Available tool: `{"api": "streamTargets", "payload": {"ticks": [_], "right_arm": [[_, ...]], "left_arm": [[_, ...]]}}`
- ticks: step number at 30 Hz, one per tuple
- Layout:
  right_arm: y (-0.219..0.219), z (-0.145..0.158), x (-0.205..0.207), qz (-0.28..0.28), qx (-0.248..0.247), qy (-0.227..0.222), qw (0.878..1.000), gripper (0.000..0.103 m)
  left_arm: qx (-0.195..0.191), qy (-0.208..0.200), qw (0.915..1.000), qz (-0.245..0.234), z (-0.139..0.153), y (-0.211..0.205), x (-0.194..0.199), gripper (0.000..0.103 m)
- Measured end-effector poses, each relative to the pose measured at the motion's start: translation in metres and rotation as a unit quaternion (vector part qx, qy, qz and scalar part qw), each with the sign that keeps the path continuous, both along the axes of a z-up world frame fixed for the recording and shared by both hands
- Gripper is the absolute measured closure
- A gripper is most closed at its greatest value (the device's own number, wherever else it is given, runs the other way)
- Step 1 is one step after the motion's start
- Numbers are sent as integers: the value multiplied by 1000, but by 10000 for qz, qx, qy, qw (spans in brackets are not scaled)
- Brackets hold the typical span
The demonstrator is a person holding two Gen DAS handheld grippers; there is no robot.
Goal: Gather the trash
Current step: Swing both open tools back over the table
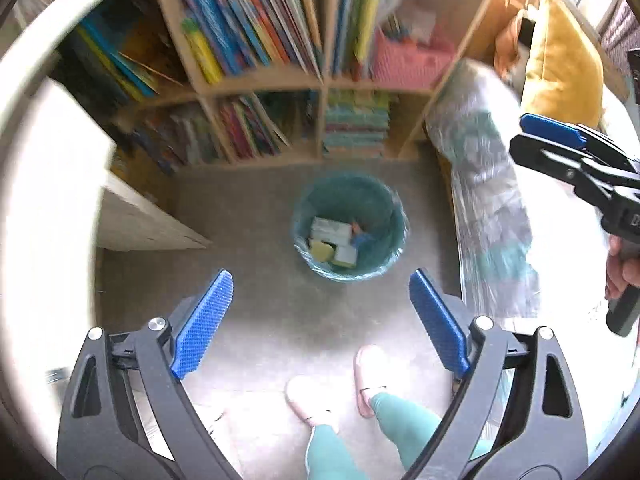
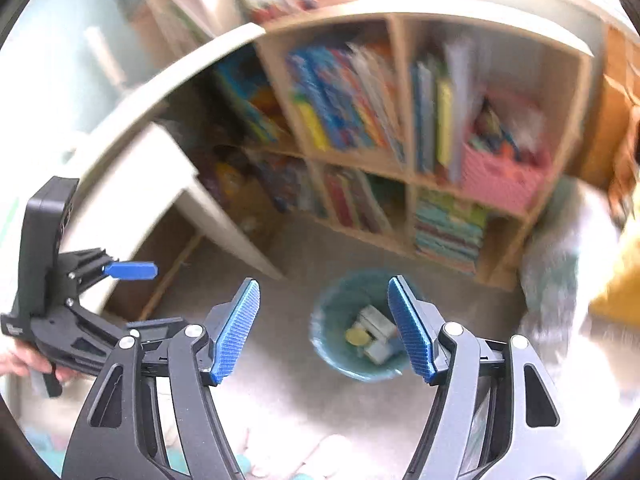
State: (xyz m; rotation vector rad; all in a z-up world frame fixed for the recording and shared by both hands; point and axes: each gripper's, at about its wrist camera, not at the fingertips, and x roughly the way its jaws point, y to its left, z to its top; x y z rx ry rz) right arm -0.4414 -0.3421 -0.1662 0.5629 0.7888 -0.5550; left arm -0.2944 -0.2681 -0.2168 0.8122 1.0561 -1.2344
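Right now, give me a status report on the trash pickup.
Left gripper open, empty. Right gripper open, empty. Round teal bin with clear liner on floor, boxes and yellow piece inside. Nothing in the way.

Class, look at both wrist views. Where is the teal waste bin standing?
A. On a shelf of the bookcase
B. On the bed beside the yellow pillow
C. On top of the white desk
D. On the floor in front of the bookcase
D: the teal waste bin stands on the grey floor in front of the bookcase, with a few boxes lying inside it.
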Motion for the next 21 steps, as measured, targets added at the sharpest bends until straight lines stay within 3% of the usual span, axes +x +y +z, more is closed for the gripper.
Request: {"api": "streamTargets", "payload": {"ticks": [2,6,9,14,18,21], "right_arm": [[2,29,16,345,24,-236,9991,25],[13,82,67,1209,-23,-548,9911,25],[29,120,122,2001,-219,-740,9767,24],[60,159,213,2916,-289,-1049,9503,21],[91,176,289,3416,-214,-1150,9325,20],[119,182,349,3808,-238,-1186,9167,16]], "left_arm": [[-204,-232,9991,296,43,17,14,9],[-455,-374,9922,1103,104,59,54,8],[-539,-487,9796,1873,138,101,92,8],[-659,-1082,9468,2957,168,180,155,7],[-513,-1027,9178,3800,171,251,215,7],[-465,-1164,8998,4178,173,295,252,7]]}}
